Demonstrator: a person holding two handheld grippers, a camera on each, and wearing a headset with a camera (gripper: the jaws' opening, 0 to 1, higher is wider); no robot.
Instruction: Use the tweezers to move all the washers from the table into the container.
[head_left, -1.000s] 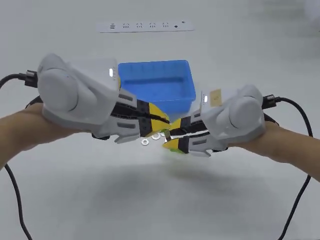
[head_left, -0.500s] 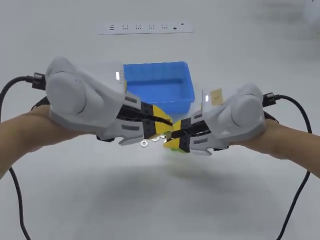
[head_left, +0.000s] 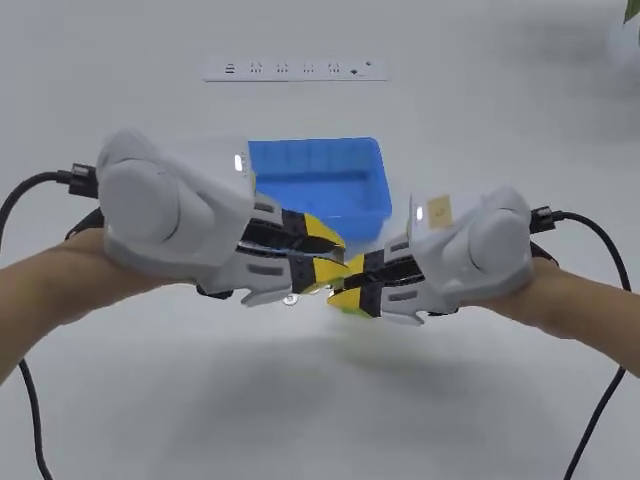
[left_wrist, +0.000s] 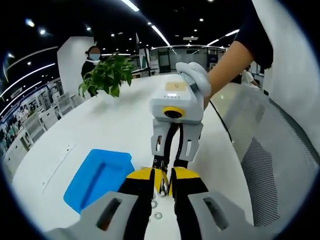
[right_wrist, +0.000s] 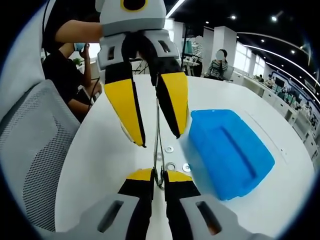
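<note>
- Head view: the left gripper (head_left: 338, 255) and the right gripper (head_left: 345, 283) meet tip to tip above the table (head_left: 300, 400), just in front of the blue container (head_left: 320, 190). One of the washers (head_left: 290, 299) lies on the table under the left jaws. What sits between the jaw tips is too small to resolve here, and the housings cover the table beneath them.
- Left gripper view: the left jaws show a narrow gap with a thin object in it, which is hard to identify. Two washers lie on the table just below the tips. The container sits to their left, apart from them.
- Right gripper view: the right jaws are pinched narrow on one end of the tweezers (right_wrist: 157, 125). The tweezers run forward between the left gripper's jaws, which stand apart on either side and do not visibly press them. Three washers lie beside the container's near wall, and the container floor looks bare. Which end carries the tweezer tips cannot be told.
- Step in hand, by judgement: the two-gripper hold on the tweezers is being set up, and no washer is picked yet. The next move calls for the left jaws to close gently on the tweezer arms, with the tips lowered over a washer's edge.
</note>
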